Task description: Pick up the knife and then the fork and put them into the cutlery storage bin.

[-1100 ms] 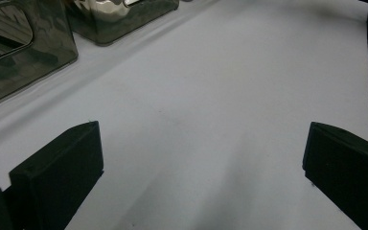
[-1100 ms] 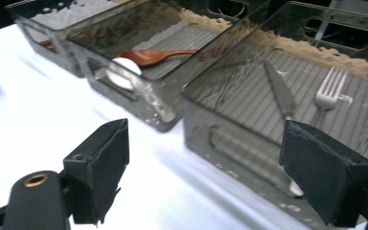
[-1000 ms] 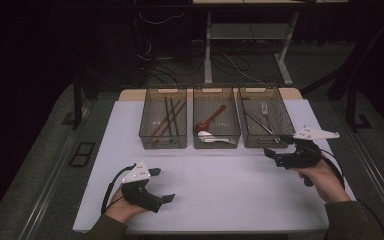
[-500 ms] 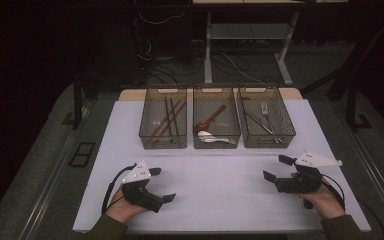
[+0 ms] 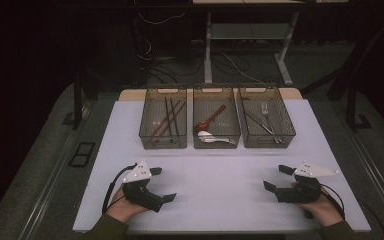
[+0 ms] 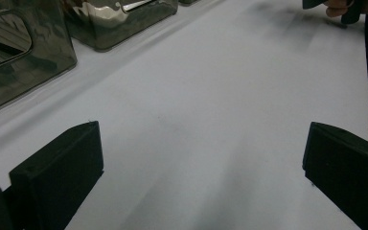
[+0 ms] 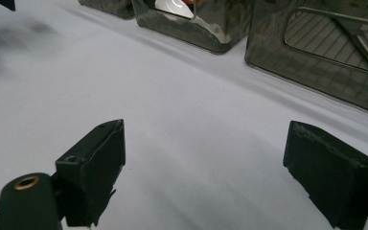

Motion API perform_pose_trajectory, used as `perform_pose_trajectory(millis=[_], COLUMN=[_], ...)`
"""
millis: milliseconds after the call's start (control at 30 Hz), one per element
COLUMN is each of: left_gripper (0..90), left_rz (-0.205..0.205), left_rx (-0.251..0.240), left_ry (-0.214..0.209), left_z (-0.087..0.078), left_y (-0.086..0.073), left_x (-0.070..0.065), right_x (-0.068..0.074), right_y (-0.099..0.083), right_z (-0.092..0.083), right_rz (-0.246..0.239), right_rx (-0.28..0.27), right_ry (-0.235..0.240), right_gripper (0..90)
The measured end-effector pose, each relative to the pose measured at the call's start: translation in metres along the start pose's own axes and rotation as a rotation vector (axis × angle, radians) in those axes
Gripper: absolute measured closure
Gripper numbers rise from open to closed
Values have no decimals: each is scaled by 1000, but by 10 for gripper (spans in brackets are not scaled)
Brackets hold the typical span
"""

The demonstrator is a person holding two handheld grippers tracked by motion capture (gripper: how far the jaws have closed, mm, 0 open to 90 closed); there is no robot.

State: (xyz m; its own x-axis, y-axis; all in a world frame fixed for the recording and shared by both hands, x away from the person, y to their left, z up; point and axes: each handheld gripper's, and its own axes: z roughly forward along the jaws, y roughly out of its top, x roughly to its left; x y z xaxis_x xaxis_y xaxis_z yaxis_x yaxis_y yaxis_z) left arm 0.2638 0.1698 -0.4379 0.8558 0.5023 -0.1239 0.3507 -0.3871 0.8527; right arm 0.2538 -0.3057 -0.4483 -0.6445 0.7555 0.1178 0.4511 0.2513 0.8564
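I hold both black two-jaw grippers, left (image 5: 162, 186) and right (image 5: 276, 179), low over the white table mat (image 5: 215, 175), jaws spread and empty. Three smoked-plastic cutlery bins (image 5: 216, 125) sit beyond them, well apart.

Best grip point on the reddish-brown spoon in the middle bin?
Probably the reddish-brown spoon handle, mid-length, coming straight down from above: the smoky transparent middle bin walls block side approach. It lies diagonally, bowl nearest beside the white spoon, so set the jaws across that diagonal.
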Motion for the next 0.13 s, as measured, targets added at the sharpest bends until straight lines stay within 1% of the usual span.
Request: perform_pose_trajectory(millis=[133], left_gripper=[0], left_rz=[-3], left_rx=[-2], left_ry=[2], left_z=[0], left_y=[0], left_x=[0], right_x=[-2], right_y=[1], right_z=[-2], right_rz=[8], right_rx=[-15], right_ry=[-5], right_gripper=[139])
